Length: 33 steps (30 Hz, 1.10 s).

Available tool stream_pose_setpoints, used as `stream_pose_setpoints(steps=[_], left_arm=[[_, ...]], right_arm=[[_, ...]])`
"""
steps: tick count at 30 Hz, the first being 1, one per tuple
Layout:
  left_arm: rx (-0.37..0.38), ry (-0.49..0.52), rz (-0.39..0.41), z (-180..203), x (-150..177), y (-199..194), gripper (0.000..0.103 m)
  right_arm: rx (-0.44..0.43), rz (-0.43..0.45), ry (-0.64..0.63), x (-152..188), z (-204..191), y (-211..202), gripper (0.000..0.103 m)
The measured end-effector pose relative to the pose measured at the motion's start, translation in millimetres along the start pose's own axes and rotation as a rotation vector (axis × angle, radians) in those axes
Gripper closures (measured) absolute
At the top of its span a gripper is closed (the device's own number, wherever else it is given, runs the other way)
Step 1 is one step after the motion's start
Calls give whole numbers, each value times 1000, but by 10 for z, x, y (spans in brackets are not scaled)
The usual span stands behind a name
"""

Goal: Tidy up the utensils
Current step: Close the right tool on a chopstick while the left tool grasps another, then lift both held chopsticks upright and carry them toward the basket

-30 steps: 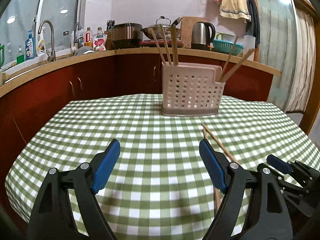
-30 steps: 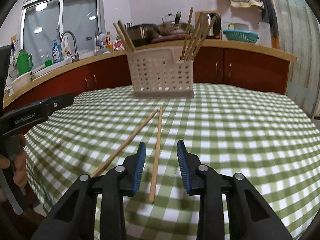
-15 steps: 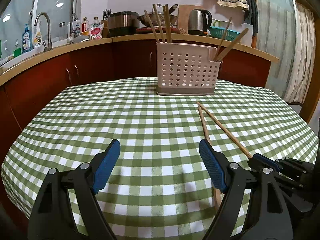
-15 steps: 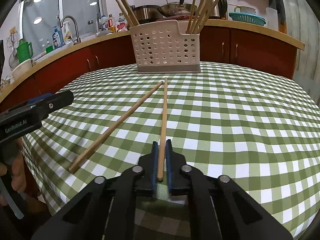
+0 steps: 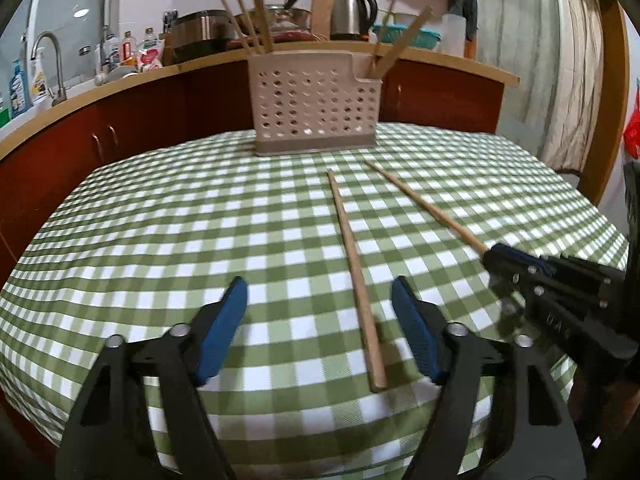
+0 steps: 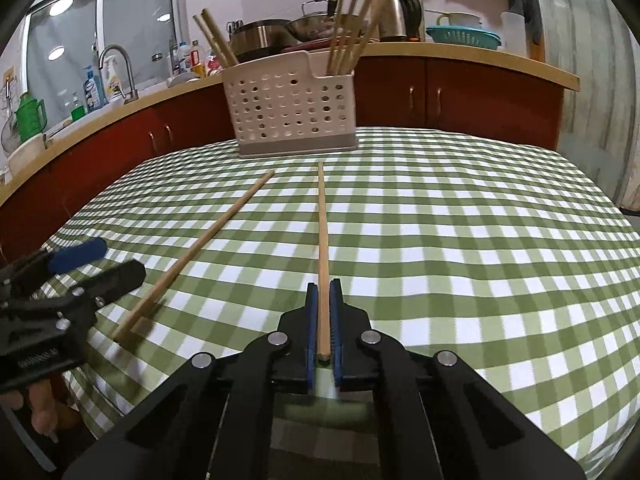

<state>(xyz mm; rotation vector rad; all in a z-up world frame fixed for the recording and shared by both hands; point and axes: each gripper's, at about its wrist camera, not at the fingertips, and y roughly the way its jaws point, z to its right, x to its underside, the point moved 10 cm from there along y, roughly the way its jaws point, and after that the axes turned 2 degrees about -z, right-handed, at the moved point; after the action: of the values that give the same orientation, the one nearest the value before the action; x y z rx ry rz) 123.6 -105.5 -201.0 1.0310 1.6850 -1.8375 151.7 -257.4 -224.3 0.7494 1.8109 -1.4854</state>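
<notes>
Two loose chopsticks lie on the checked tablecloth (image 6: 460,240), running from the near edge toward the basket (image 6: 292,116) that stands at the far edge. My right claw (image 6: 323,320) is closed on the near end of the right chopstick (image 6: 322,236), both blue pads pressed against the wood. The left chopstick (image 5: 354,264) lies untouched between the jaws of my left claw (image 5: 320,332), which stand half wide and have just been narrowing; neither pad meets the stick.

Judgement on the step in hand: the left claw should centre over the stick, since it sits nearer the right pad, then settle to the cloth before closing, or the stick may roll aside. The right grip is at the very end, so the far tip may droop on lifting; I would raise it slowly and keep it level.

The right view shows the grip itself, a full bundle of chopsticks in the basket's lower right compartment and a few in its left. The left view shows the gap beside the free stick.
</notes>
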Motion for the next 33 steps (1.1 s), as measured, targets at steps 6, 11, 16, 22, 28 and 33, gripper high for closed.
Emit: stream_pose_setpoints(steps=[6,11,16,22,28,33], left_arm=[[26,5,-61,56,171,126,66],[43,26,-51,99,180,124,93],[39,45,-24,88,139,70,97],[-12,78,81,-16,-53,-150,97],[-51,89,163,-107,-267,-352,97],[-63,87,228,-156,-460,-556,97]], right_arm=[[-6,2,12,1,36,6,96],[-10,4,14,5,27,13,96],[-11,20,12,-43,15,-33,96],[-15,65,6,-164,-17,-166,96],[-16,126,-8,-334,-47,-352,96],[-21,177,-16,-490,-87,-521,96]])
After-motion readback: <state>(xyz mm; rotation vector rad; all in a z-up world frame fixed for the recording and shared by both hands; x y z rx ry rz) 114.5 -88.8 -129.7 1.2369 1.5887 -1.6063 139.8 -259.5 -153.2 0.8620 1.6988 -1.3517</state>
